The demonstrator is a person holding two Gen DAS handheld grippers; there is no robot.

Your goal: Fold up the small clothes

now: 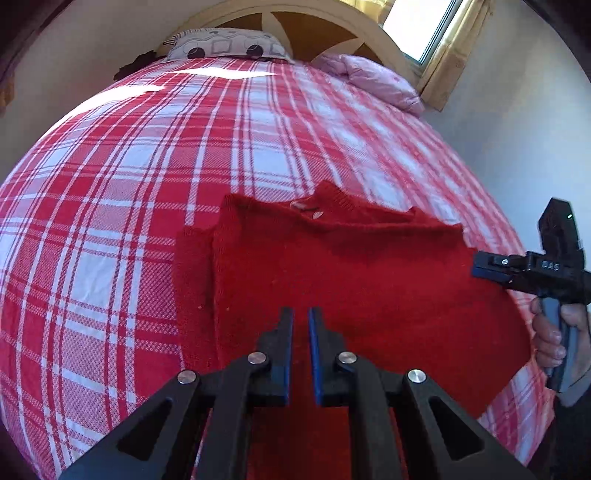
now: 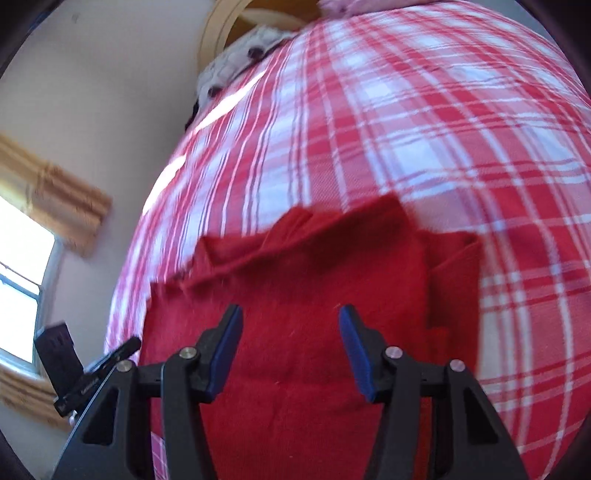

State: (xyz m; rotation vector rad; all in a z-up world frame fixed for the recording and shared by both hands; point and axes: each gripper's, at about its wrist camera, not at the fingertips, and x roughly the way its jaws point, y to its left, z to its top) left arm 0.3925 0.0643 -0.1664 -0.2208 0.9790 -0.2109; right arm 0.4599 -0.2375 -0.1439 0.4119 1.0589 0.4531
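Observation:
A small red knit garment (image 1: pixel 332 273) lies on the red and white plaid bedcover (image 1: pixel 147 155), near its front edge. Two pale buttons (image 1: pixel 306 210) show at its neckline, and one side panel is folded over the body. My left gripper (image 1: pixel 301 317) hovers over the garment's near part, shut, with only a thin slit between its blue pads and no cloth in it. My right gripper (image 2: pixel 290 321) stands open above the garment (image 2: pixel 295 280) with nothing between its fingers. From the left wrist view the right gripper (image 1: pixel 480 266) reaches in at the garment's right edge, held by a hand (image 1: pixel 550 339).
A patterned pillow (image 1: pixel 225 44) and a pink quilt (image 1: pixel 373 77) lie at the bed's head under a curved headboard (image 1: pixel 332 26). A window (image 1: pixel 421 26) with yellow curtains is in the far corner. A wall runs close along the bed's right side.

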